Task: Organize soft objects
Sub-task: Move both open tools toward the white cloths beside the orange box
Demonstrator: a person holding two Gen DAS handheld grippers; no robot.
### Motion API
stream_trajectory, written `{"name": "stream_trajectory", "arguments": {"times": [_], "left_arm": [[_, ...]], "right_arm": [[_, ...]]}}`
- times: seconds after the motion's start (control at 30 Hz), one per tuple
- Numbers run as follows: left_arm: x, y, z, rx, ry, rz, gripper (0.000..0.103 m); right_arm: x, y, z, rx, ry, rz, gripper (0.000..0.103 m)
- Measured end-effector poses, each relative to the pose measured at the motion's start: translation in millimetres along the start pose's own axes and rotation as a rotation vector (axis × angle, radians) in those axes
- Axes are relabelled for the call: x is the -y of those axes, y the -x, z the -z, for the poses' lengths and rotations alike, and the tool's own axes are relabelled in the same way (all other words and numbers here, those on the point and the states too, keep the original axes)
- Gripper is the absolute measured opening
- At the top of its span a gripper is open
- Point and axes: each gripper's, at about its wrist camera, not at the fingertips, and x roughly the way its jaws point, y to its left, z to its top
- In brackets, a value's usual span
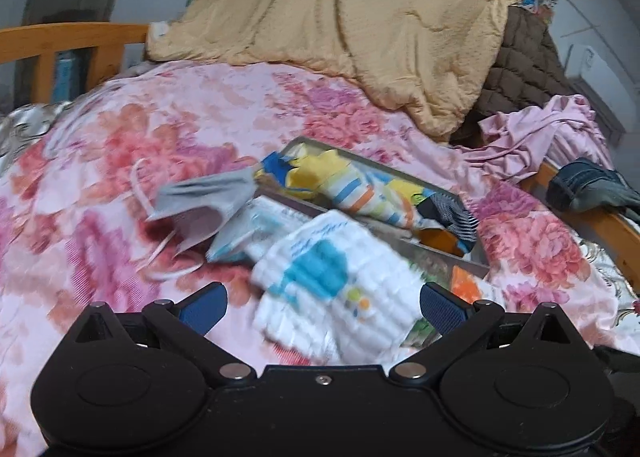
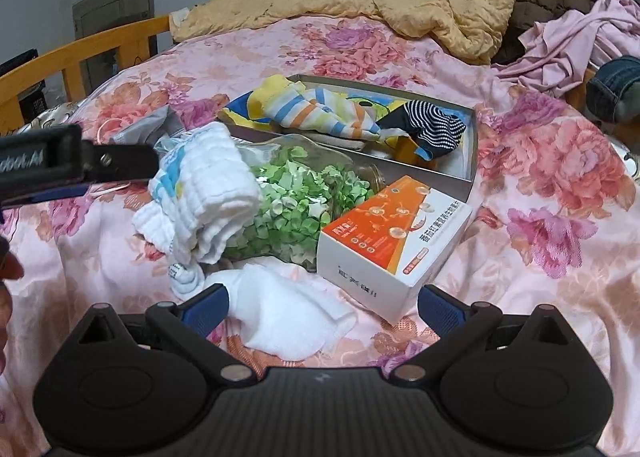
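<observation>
White waffle-weave cloth (image 2: pixel 200 193) with a turquoise print and small coloured marks is what I'm working on: it lies bunched on the flowered pink bedspread (image 2: pixel 552 185), draped over one end of a clear jar of green paper bits (image 2: pixel 304 201). My left gripper (image 1: pixel 322 307) has its blue pads spread wide on either side of this cloth; from the right wrist camera its black fingers reach in from the left to the cloth's edge, but I cannot tell whether they press on it. My right gripper (image 2: pixel 322 307) is also spread apart, holding nothing, with a plain white cloth (image 2: pixel 288 313) lying just ahead of it. Beside the jar sits an orange-and-white carton (image 2: pixel 392 241), and behind it a grey box (image 2: pixel 474 145) holds striped socks (image 2: pixel 320 117) and a navy-striped piece (image 2: pixel 432 129). The left view is motion-blurred, so the print is hard to read. A grey mask (image 1: pixel 204 201) lies left of the box.
</observation>
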Motion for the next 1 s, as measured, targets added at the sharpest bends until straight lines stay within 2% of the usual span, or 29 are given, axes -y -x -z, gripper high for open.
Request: {"name": "stream_trajectory", "arguments": {"times": [0.17, 0.43, 0.7, 1.0], "left_arm": [[2, -21, -8, -0.019, -0.015, 0.052, 0.102], [-1, -57, -8, -0.107, -0.010, 0.138, 0.102], [-16, -87, 0, -0.169, 0.067, 0.144, 0.102], [-27, -92, 9, -0.162, 0.103, 0.176, 0.102]], "right_arm": [[0, -7, -1, -0.004, -0.018, -0.004, 0.103], [-6, -24, 0, -0.041, -0.013, -0.037, 0.102], [-11, -42, 2, -0.094, -0.015, -0.063, 0.102], [-12, -52, 2, -0.111, -0.029, -0.081, 0.101]]}}
